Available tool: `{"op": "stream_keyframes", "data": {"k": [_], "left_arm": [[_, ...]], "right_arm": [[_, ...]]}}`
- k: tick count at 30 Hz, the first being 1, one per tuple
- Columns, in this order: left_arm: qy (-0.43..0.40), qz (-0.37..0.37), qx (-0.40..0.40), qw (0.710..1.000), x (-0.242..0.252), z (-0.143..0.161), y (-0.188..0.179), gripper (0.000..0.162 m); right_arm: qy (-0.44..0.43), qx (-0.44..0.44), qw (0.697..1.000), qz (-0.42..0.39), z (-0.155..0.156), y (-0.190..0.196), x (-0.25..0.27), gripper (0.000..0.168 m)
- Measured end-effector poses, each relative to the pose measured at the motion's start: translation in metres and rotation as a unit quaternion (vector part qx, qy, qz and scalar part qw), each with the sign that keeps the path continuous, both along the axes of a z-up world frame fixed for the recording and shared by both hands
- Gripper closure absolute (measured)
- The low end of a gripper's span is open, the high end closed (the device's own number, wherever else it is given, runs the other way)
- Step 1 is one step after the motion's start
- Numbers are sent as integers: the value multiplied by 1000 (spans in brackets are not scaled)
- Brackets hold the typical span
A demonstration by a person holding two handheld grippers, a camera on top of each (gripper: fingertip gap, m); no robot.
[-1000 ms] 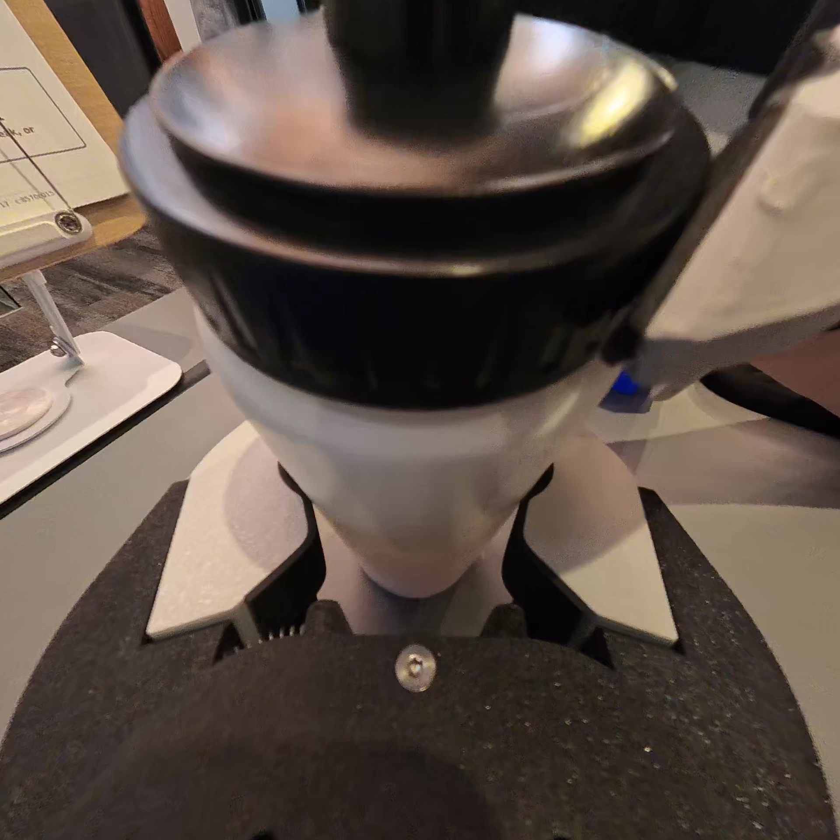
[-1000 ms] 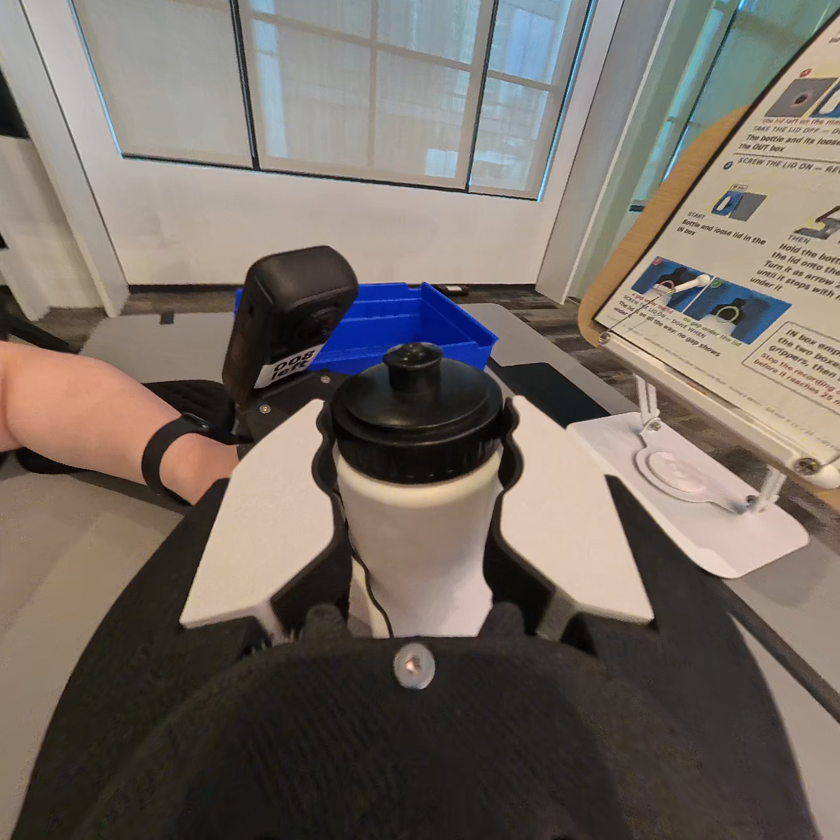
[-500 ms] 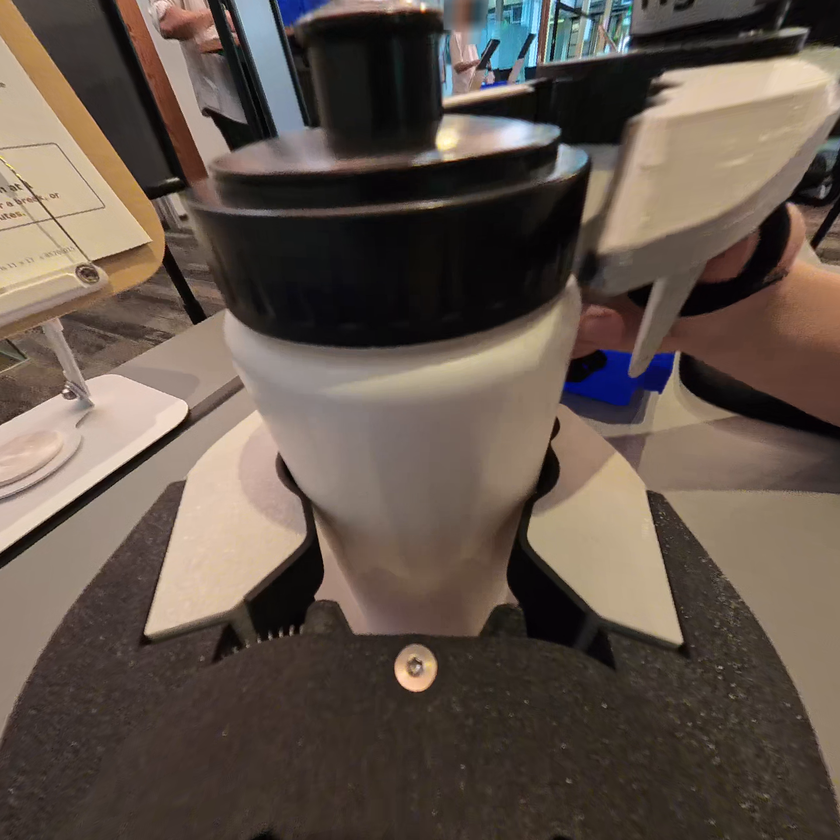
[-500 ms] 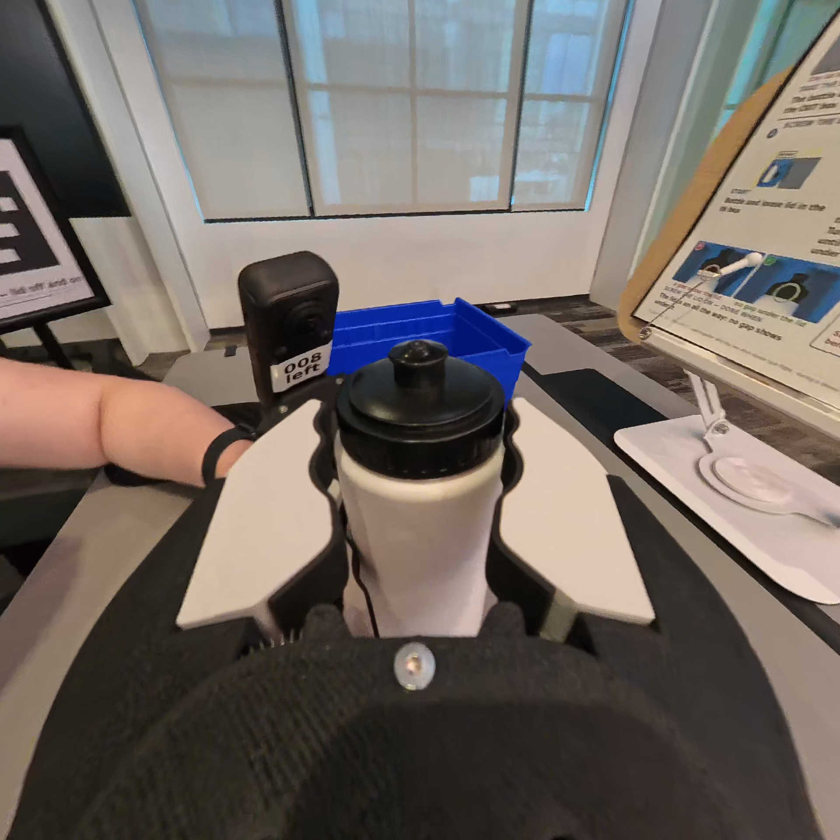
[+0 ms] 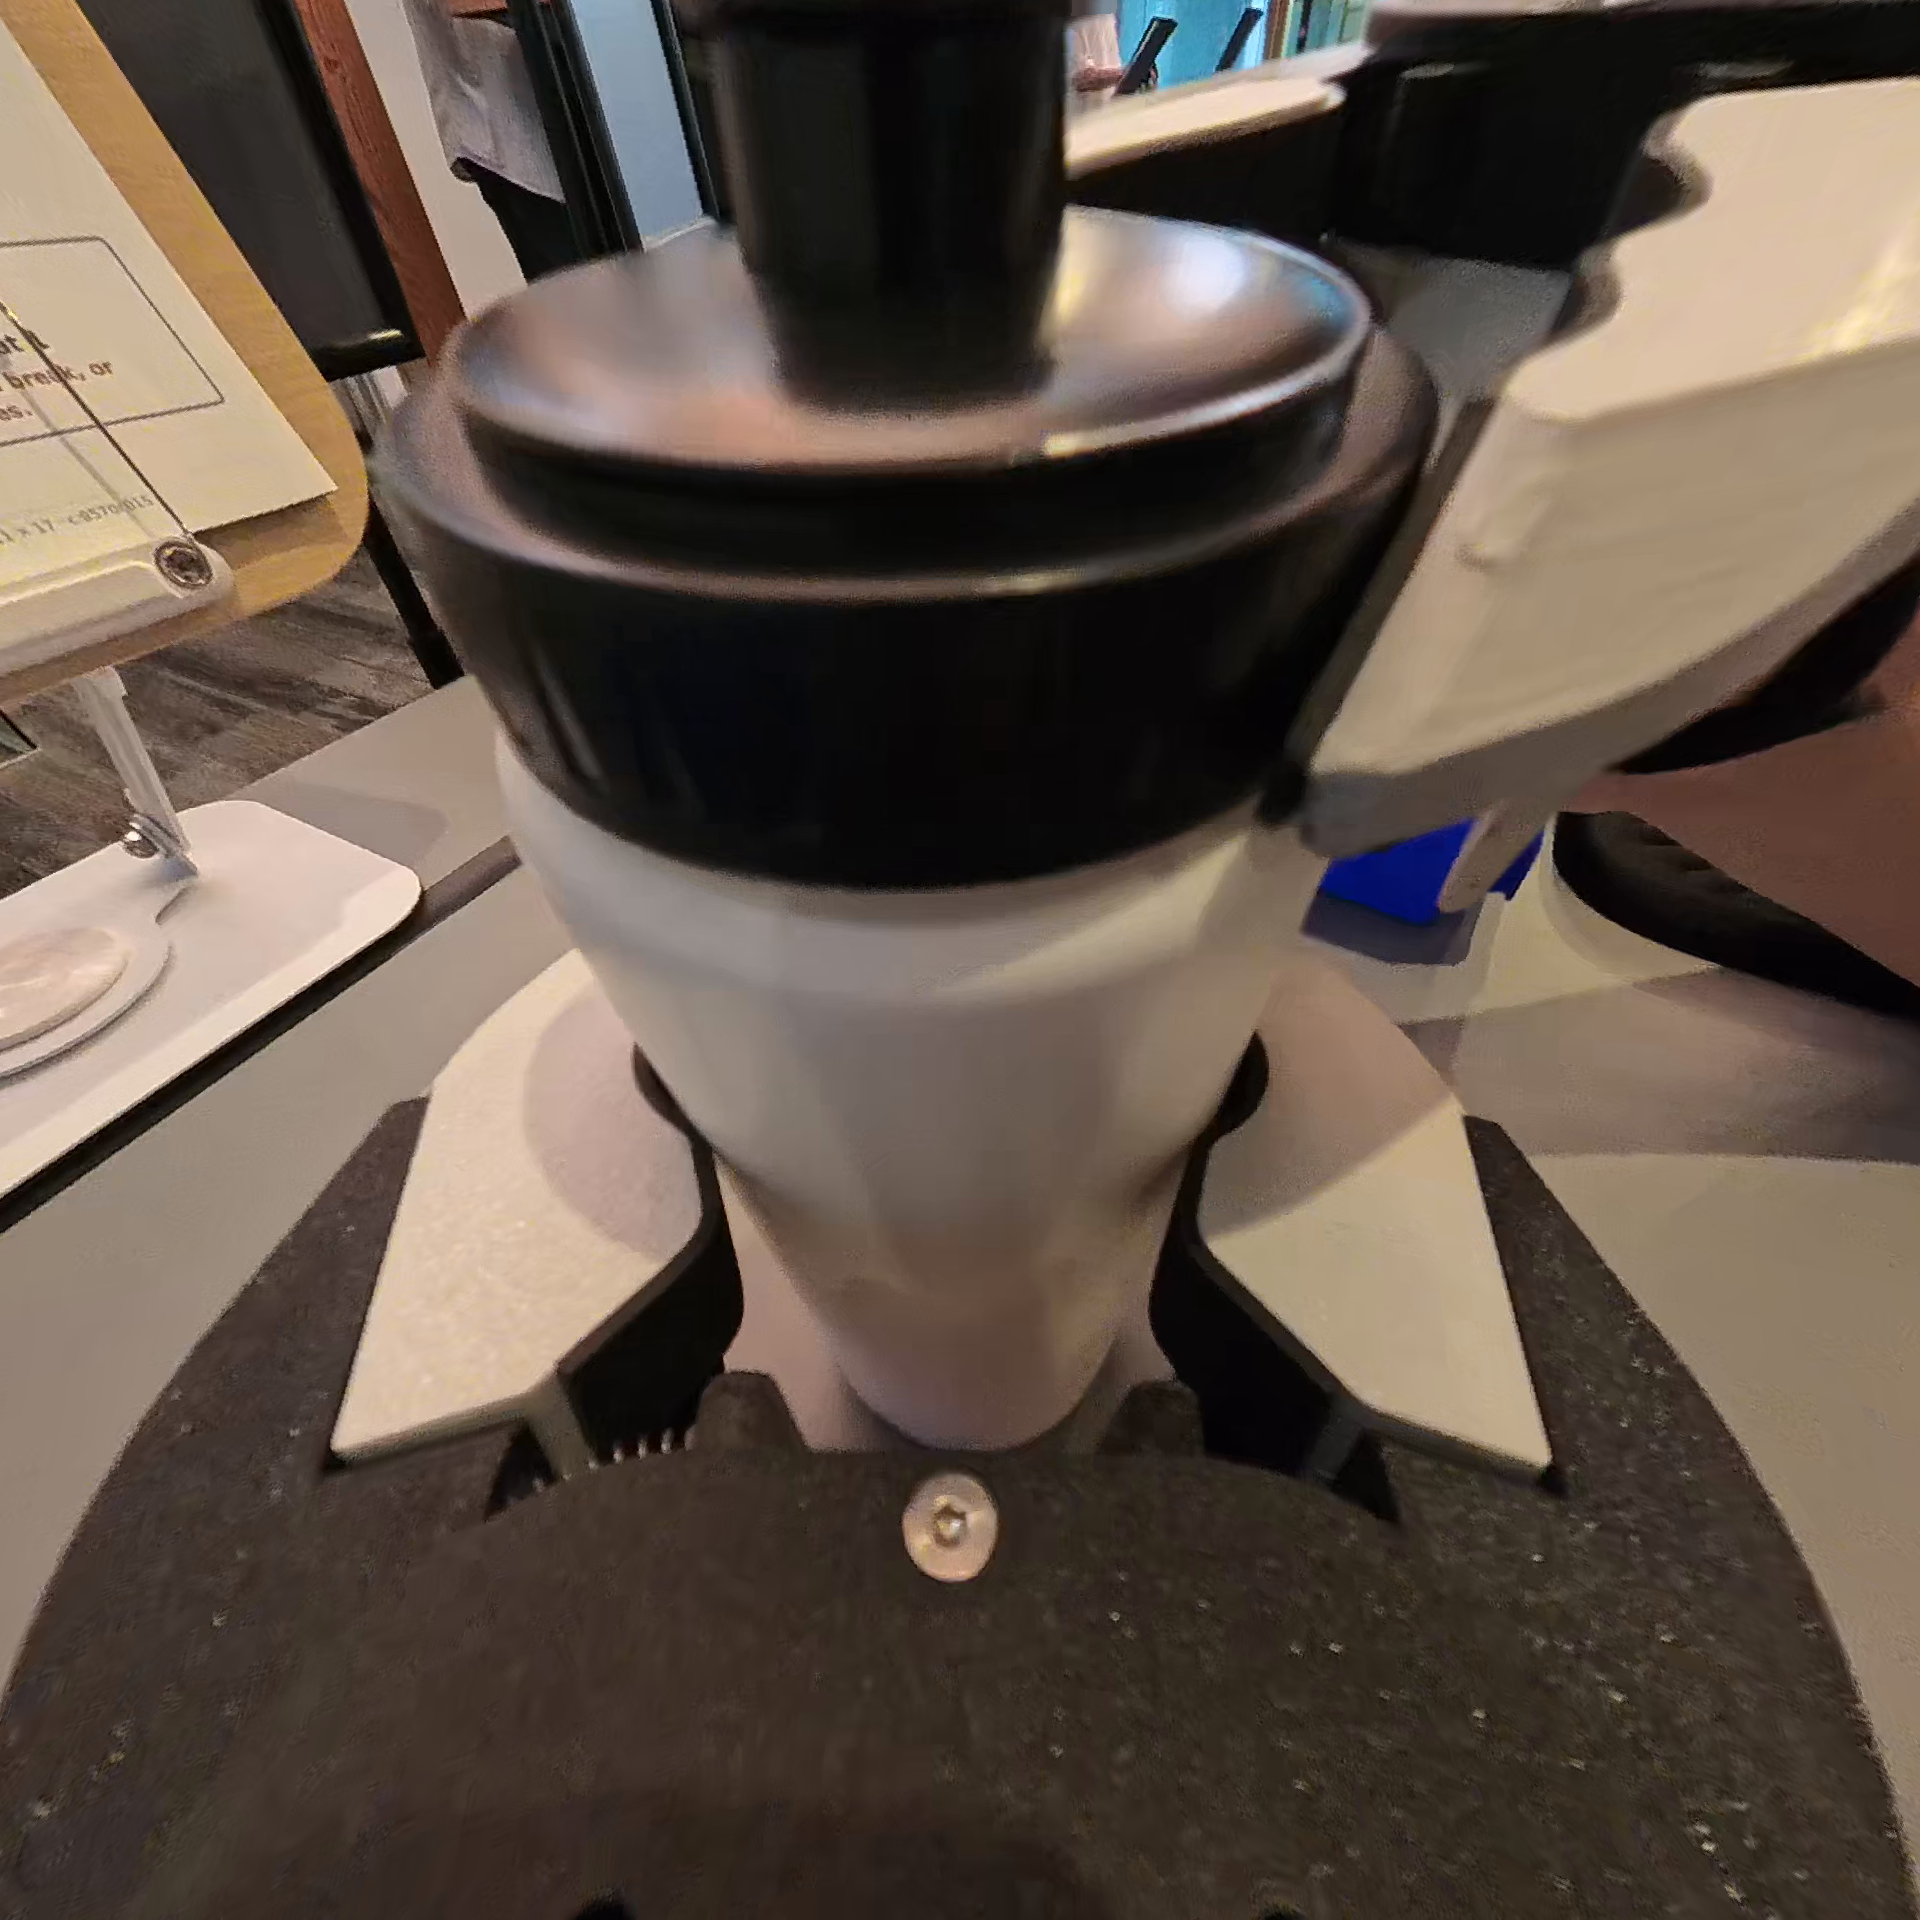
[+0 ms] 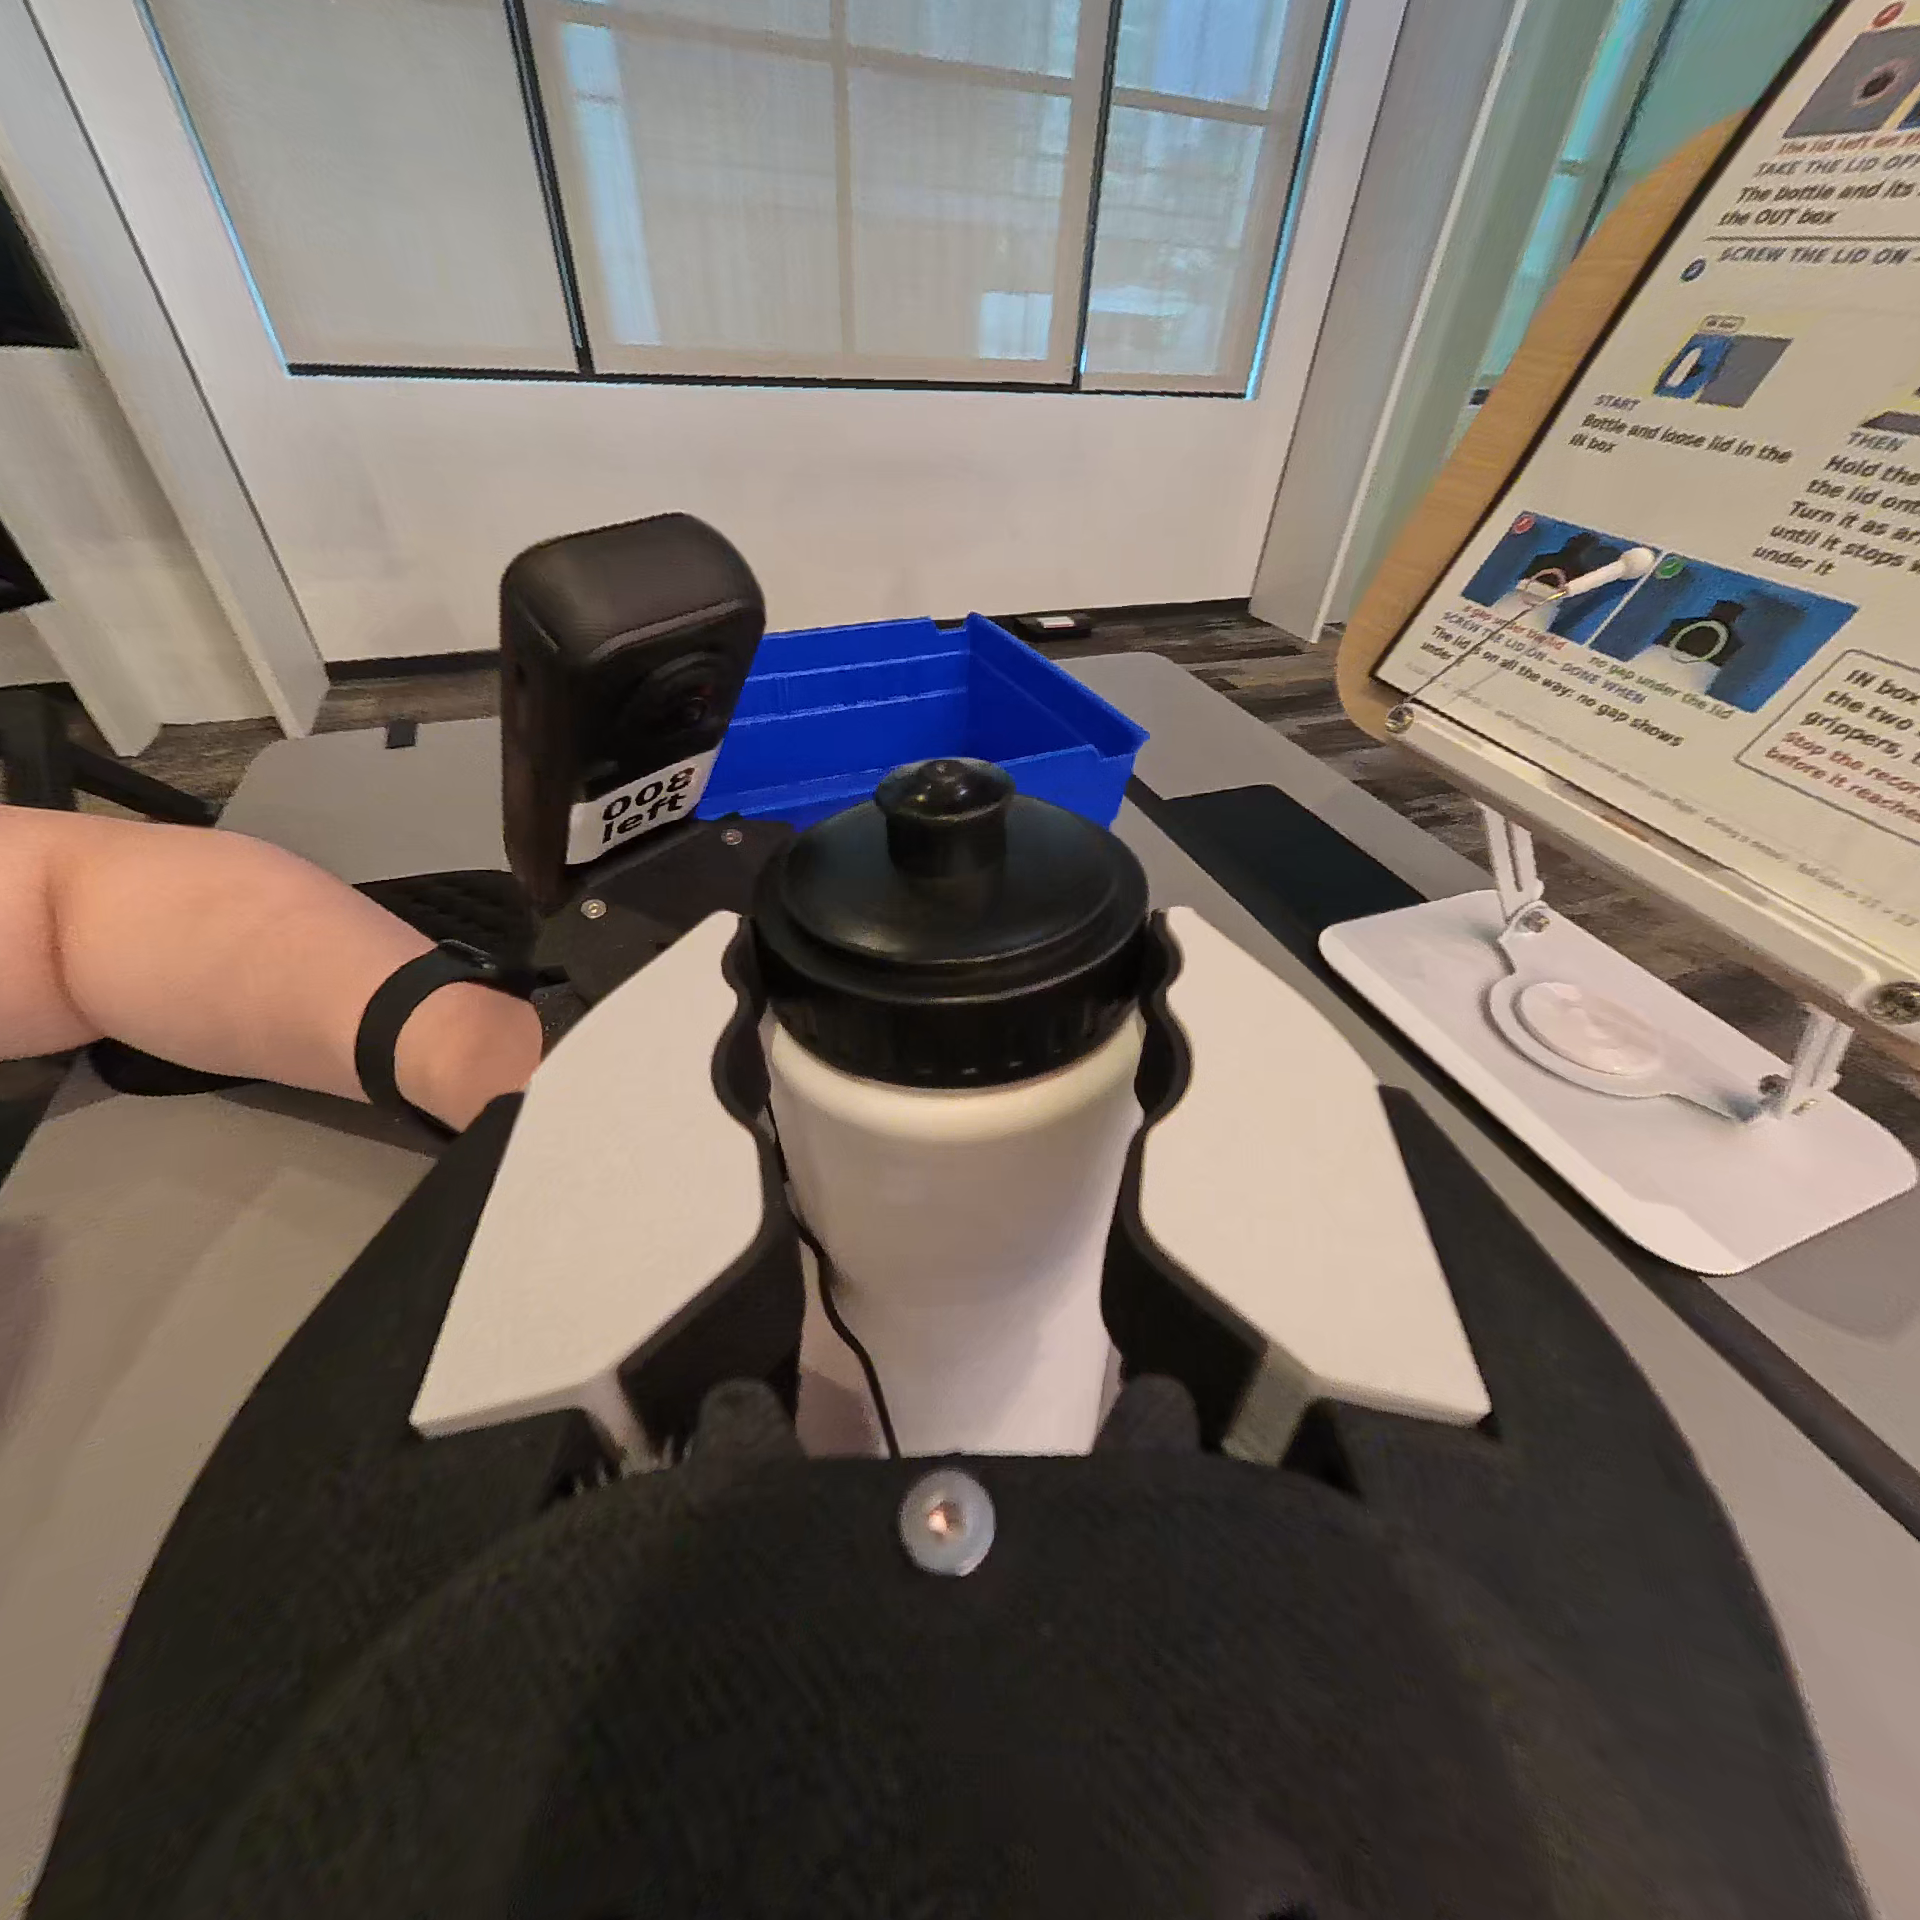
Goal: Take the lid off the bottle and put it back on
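Observation:
A white bottle (image 5: 935, 1091) with a black lid (image 5: 904, 707) and pull spout stands upright between both grippers. My left gripper (image 5: 935, 1039) is shut on the bottle's lower body. My right gripper (image 6: 948, 935) is shut on the lid (image 6: 951, 966), with its jaws closed on the lid's ribbed rim. The bottle body (image 6: 945, 1226) runs down between its fingers. One right finger (image 5: 1662, 499) shows in the left wrist view, pressed against the lid's right side. The lid sits on the bottle with no gap showing.
A blue bin (image 6: 935, 707) stands behind the bottle on the grey table (image 6: 156, 1299). An instruction board (image 6: 1714, 468) on a white stand base (image 6: 1610, 1143) is at the right. The left gripper's camera (image 6: 623, 675) and a person's arm (image 6: 208, 956) are at the left.
Both grippers keep their hold. The right wrist view swung left, then back right. In the left wrist view the bottle went from tilted to level, then tilted again.

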State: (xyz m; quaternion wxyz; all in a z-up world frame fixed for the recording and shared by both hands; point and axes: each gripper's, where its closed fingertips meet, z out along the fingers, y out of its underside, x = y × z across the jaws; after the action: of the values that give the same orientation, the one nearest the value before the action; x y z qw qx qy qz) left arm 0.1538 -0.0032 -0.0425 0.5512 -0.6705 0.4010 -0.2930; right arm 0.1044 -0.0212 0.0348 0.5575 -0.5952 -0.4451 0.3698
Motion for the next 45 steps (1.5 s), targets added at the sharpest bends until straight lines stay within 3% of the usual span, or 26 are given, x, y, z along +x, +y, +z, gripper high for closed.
{"op": "stream_keyframes", "data": {"k": [13, 26, 35, 37, 39, 45], "left_arm": [[26, 4, 6, 1000, 0, -2, 3, 62], [14, 24, -24, 999, -5, -3, 8, 64], [63, 26, -4, 998, -4, -5, 6, 62], [51, 11, 5, 999, -2, -4, 5, 61], [16, -1, 13, 1000, 2, 3, 3, 47], [-53, -75, 24, 995, 9, 20, -13, 54]], "right_arm": [[-24, 19, 999, -9, 0, 1, 2, 96], [-31, 35, 996, -78, 1, 5, -3, 98], [-55, 20, 997, -49, 0, 3, -1, 93], [-53, 20, 997, -42, 0, 2, -1, 93], [-54, 17, 998, -32, 0, 1, -2, 93], [-45, 6, 998, 53, 0, -12, 0, 94]]}}
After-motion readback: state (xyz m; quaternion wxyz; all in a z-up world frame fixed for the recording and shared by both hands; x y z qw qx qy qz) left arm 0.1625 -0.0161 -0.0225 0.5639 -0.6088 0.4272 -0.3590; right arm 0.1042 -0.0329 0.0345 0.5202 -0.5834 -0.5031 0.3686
